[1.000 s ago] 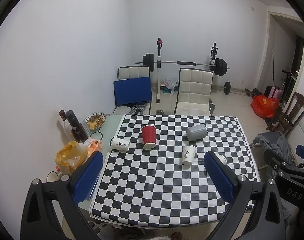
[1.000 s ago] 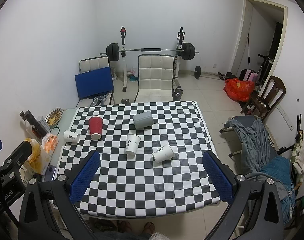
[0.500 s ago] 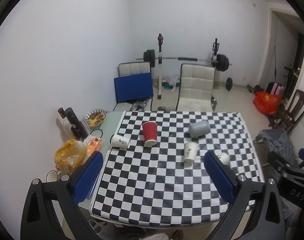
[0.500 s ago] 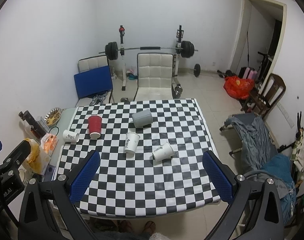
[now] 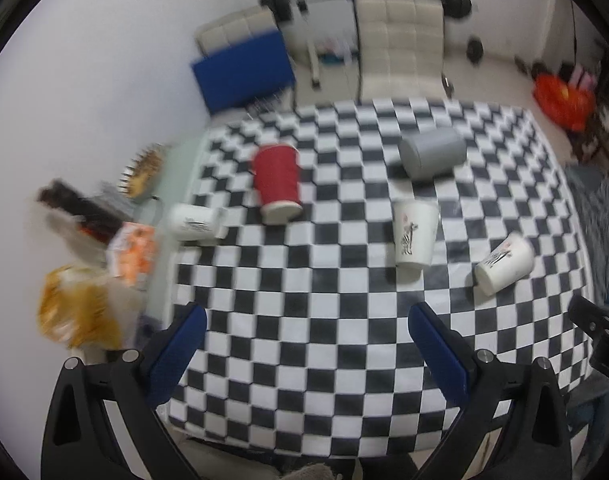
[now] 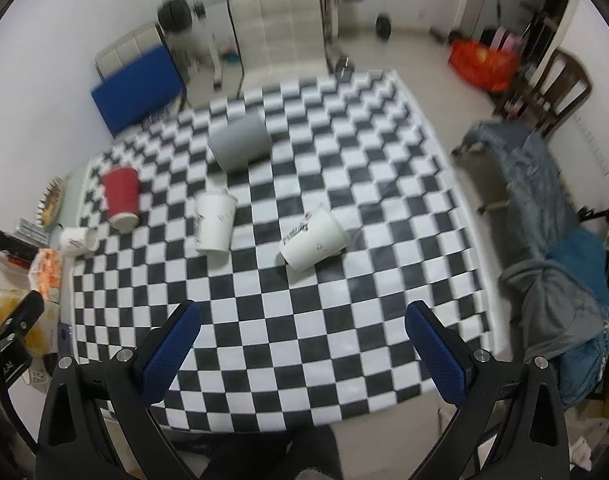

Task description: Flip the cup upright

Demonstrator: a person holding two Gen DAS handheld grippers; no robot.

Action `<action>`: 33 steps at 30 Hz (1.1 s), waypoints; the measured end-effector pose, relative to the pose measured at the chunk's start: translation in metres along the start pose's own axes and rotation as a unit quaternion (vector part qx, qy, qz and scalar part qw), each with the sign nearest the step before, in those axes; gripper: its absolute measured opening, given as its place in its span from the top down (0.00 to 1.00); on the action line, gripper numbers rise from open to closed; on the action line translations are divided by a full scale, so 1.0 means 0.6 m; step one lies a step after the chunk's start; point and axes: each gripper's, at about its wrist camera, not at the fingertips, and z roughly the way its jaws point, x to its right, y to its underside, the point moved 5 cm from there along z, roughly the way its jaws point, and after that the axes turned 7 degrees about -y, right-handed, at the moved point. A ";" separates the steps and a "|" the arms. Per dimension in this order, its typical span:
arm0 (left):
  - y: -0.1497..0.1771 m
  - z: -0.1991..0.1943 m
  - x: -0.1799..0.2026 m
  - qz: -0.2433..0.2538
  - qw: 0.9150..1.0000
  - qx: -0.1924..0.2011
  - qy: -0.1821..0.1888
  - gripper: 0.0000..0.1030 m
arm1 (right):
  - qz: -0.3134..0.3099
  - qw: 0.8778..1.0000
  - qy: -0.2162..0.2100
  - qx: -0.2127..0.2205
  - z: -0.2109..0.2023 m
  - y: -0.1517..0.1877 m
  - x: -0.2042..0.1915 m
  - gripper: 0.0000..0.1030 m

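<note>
Several cups are on the checkered tablecloth (image 5: 304, 340) (image 6: 288, 320). A white paper cup (image 5: 503, 263) (image 6: 313, 237) lies on its side at the right. Another white cup (image 5: 414, 233) (image 6: 215, 221) stands in the middle. A red cup (image 5: 277, 182) (image 6: 121, 197) stands at the left. A grey cup (image 5: 431, 152) (image 6: 238, 142) lies on its side at the back. A small white cup (image 5: 195, 220) (image 6: 77, 239) lies at the left edge. My left gripper (image 5: 306, 322) and right gripper (image 6: 302, 318) are open and empty, above the table's near side.
Snack bags (image 5: 80, 312), a dish (image 5: 144, 166) and dark bottles (image 5: 76, 204) crowd the table's left strip. White chairs (image 5: 400, 44) and a blue one (image 5: 244, 68) stand behind the table. A chair draped with clothes (image 6: 544, 248) is at the right.
Both grippers have moved down and forward toward the table; the cups look much larger now. The cups have not moved. The jaws stay open.
</note>
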 end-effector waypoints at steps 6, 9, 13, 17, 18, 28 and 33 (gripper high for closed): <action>-0.046 0.134 0.083 0.038 0.998 -0.056 0.015 0.00 | -0.004 0.997 0.017 -0.075 0.187 -0.054 0.021 0.20; -0.068 0.185 0.120 0.052 0.996 -0.073 0.027 0.00 | -0.010 0.995 0.029 -0.092 0.250 -0.079 0.031 0.21; -0.087 0.233 0.152 0.056 0.993 -0.095 0.052 0.00 | -0.026 0.992 0.047 -0.111 0.301 -0.099 0.033 0.22; -0.100 0.266 0.175 0.052 0.990 -0.110 0.070 0.01 | -0.037 0.990 0.055 -0.121 0.327 -0.116 0.032 0.28; -0.102 0.270 0.179 0.052 0.990 -0.111 0.073 0.01 | -0.039 0.990 0.058 -0.122 0.331 -0.120 0.032 0.29; -0.086 0.316 0.214 0.072 0.982 -0.135 0.109 0.37 | -0.032 0.990 0.057 -0.129 0.351 -0.150 0.034 0.30; -0.070 0.319 0.198 0.063 0.983 -0.128 0.119 0.42 | -0.030 0.990 0.052 -0.127 0.346 -0.149 0.032 0.30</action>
